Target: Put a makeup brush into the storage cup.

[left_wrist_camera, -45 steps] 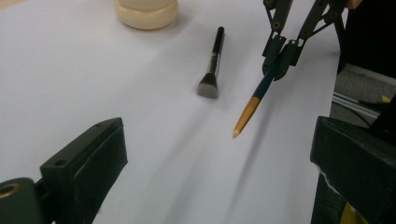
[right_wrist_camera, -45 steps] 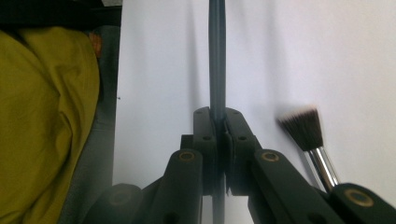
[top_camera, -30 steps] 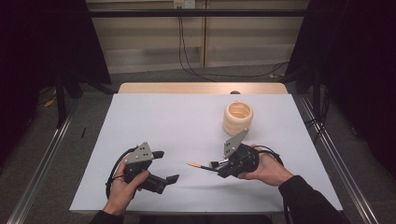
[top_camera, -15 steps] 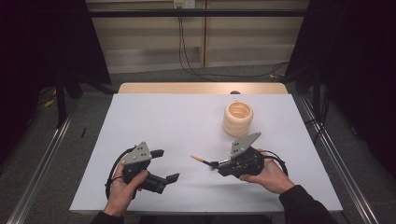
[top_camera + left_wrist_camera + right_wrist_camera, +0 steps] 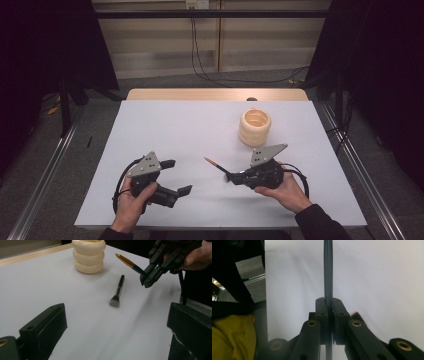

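At the bottom of the high view, two hands come in over the near edge of the white tabletop (image 5: 175, 125). In the lower left of that frame the left gripper (image 5: 176, 176) rests low over the sheet, its jaws standing wide apart with nothing between them; in the left gripper view the two black jaws rise at the lower left and lower right corners with bare white surface between.

In the lower centre-right of the high view the right gripper (image 5: 230, 176) is held by a hand (image 5: 285, 192), its jaws pointing toward the left of the frame. They are clamped tight on the dark handle of a thin brush (image 5: 216, 166), whose tan-gold end sticks out up and to the left, lifted clear of the tabletop. The right gripper view shows the same grip: the jaws are pressed together at the centre of the frame with the dark handle (image 5: 328, 270) running straight up out of them to the top edge. In the left gripper view this gripper (image 5: 147, 281) hangs at the upper right, the brush (image 5: 128, 262) slanting up and left from its tip.

Farther in, near the centre of the left gripper view, a second brush with a dark handle and a flat grey head (image 5: 118, 292) lies on the sheet, apart from both grippers.

Beyond it, at the top of that view and right of centre in the high view, stands a cream ribbed holder (image 5: 255, 127), upright, its open mouth facing up.
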Demonstrator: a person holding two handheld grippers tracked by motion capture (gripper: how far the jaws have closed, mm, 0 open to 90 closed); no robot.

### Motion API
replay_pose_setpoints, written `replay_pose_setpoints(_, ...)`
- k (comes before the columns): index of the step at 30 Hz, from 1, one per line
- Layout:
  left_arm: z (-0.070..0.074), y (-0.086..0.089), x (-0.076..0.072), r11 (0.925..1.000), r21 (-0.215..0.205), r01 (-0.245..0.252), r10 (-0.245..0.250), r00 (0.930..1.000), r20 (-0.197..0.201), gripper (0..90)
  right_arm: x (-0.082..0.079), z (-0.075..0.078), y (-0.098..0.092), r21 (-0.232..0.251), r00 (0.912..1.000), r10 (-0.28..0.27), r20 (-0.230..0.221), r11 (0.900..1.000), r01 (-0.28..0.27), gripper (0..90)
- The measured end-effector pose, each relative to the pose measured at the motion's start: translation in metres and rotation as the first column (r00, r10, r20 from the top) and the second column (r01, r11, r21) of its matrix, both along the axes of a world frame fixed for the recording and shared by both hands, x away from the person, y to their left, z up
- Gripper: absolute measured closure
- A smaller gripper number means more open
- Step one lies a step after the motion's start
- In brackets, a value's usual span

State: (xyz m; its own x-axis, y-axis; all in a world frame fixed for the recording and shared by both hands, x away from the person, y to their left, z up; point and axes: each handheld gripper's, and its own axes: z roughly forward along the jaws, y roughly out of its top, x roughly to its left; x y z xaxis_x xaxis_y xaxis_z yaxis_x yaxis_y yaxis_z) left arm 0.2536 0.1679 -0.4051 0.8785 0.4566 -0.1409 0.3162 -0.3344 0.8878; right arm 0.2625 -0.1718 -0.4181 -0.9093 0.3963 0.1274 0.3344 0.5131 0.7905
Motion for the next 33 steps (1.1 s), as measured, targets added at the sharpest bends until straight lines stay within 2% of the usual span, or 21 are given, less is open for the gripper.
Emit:
replay_pose_setpoints(5, 0.002, -0.001, -0.001, 1.0, 0.007, -0.005, 0.005, 1.0, 0.005, 2.6, -0.002, -0.004, -0.003, 0.046, 0.9997, -0.026, 0.003, 0.999, 0.026, 84.9)
replay_pose_setpoints(16, 0.002, -0.002, -0.003, 0.9998, -0.021, -0.003, 0.003, 1.0, 0.006, 2.5, -0.006, -0.007, -0.006, 0.136, 0.998, -0.043, 0.046, 0.99, 0.036, 84.9)
replay_pose_setpoints(18, 0.002, -0.003, -0.004, 0.9996, -0.029, 0.002, -0.002, 1.0, 0.004, 2.4, -0.007, -0.006, -0.007, 0.168, 0.9979, -0.047, 0.045, 0.985, 0.039, 84.9)
replay_pose_setpoints(25, 0.002, -0.003, -0.004, 0.999, -0.045, 0.003, -0.003, 1.0, 0.008, 2.4, -0.01, -0.007, -0.008, 0.216, 0.9964, -0.052, 0.068, 0.976, 0.036, 84.9)
replay_pose_setpoints(27, 0.002, -0.003, -0.005, 0.9992, -0.038, -0.006, 0.007, 0.9999, 0.012, 2.4, -0.011, -0.007, -0.008, 0.242, 0.9958, -0.055, 0.074, 0.97, 0.035, 84.9)
replay_pose_setpoints(33, 0.002, -0.003, -0.005, 0.9981, -0.06, -0.015, 0.016, 0.9997, 0.015, 2.2, -0.015, -0.007, -0.006, 0.3, 0.9953, -0.054, 0.08, 0.954, 0.028, 84.9)
